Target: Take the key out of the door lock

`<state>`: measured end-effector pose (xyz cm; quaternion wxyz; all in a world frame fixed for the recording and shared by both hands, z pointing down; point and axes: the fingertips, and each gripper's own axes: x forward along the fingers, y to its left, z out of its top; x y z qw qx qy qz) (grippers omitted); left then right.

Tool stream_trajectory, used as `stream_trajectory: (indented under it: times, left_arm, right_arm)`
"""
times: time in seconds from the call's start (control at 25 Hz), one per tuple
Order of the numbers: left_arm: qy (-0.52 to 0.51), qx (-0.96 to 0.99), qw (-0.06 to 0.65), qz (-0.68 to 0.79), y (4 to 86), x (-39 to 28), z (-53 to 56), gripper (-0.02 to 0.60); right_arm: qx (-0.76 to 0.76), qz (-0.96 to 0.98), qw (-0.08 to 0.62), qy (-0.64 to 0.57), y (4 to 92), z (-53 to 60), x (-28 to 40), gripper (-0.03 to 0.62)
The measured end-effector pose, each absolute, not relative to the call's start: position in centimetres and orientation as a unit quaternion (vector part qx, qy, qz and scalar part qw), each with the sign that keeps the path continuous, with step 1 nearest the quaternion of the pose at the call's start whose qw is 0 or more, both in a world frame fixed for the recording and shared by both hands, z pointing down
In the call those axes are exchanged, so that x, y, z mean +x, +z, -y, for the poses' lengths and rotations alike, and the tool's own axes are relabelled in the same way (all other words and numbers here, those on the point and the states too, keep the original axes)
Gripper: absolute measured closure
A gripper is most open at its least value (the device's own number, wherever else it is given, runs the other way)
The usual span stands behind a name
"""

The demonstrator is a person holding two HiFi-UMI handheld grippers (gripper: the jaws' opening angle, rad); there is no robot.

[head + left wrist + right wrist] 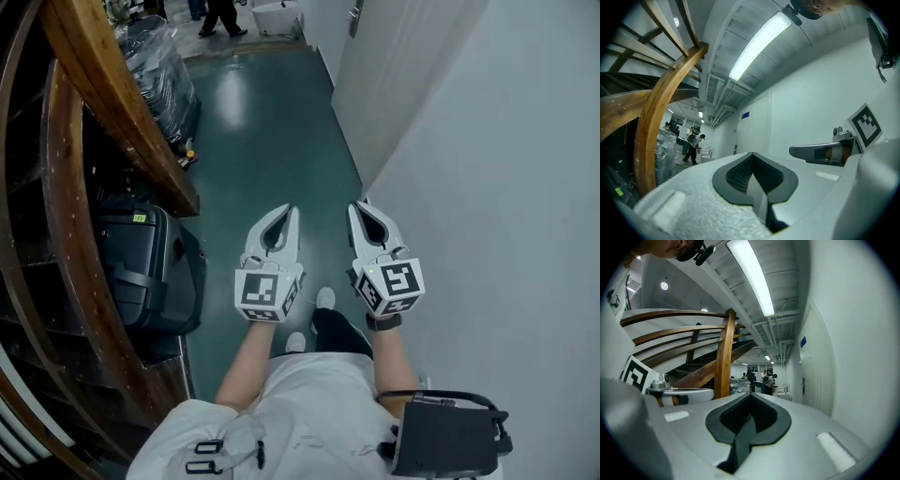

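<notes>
Approach stage, by the look of it: no contact with the lock yet. Holding the left gripper (287,210) and the right gripper (360,207) side by side above the green floor (262,122), each with jaws pressed together and pinching nothing. Impossible to find the key in any view; probably sitting in the lock near the door handle (354,17), but too small and too far away to confirm. Ahead on the right, the white door (403,84), well apart from both grippers.

For doing this step well:

- Keep near the wall (506,187), away from the wooden staircase (112,122) and the black case (150,267) on the left.
- Stop directly in front of the lock, not at an angle.
- Spread the jaws of one gripper before reaching, then bring it level and straight to the key.
- Pinch only the flat head of the key, never the handle.
- Check the position of the key before pulling; turn it back if needed.
- Pull straight out along the keyhole, without bending sideways.
</notes>
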<state>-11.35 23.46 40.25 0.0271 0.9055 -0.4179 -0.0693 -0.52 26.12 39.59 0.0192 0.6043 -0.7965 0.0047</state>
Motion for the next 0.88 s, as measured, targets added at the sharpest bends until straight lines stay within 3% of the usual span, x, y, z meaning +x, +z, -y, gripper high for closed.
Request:
stream_trajectory:
  times: [0.32,0.88]
  left_arm:
    - [-0.070,0.874,0.023,0.480,41.2,-13.2,-10.0,0.580]
    - [-0.024,0.855,-0.005,0.517,37.9,-7.7,14.4,0.580]
  right_arm:
    - [0.549,0.835,0.013,0.031,42.2,-11.2,-0.8,0.588]
    - [0.491,0.869,-0.046,0.032,38.7,15.4,3.9,0.588]
